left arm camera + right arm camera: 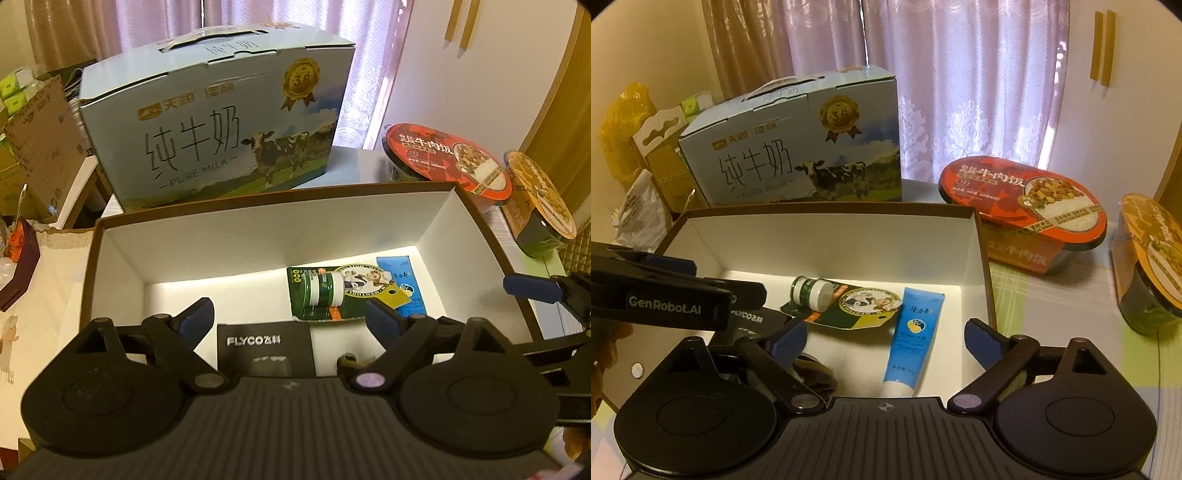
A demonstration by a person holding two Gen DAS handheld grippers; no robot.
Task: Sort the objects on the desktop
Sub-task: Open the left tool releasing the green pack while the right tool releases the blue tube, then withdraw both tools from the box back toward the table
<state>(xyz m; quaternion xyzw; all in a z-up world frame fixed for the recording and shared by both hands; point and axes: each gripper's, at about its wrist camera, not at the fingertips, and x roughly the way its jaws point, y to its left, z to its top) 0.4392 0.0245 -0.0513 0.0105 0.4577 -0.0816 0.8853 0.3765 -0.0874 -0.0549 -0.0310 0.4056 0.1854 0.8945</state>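
An open white-lined box with a brown rim fills the middle of both views. Inside lie a green bottle with a white cap, a flat green packet with a round picture, a blue tube, a black FLYCO box and a dark brown object. My left gripper hovers open over the box, nothing between its fingers. My right gripper is open above the blue tube, not touching it.
A blue milk carton stands behind the box. Two bowl meals, one red-lidded and one orange-lidded, sit to the right. Cardboard and bags crowd the left.
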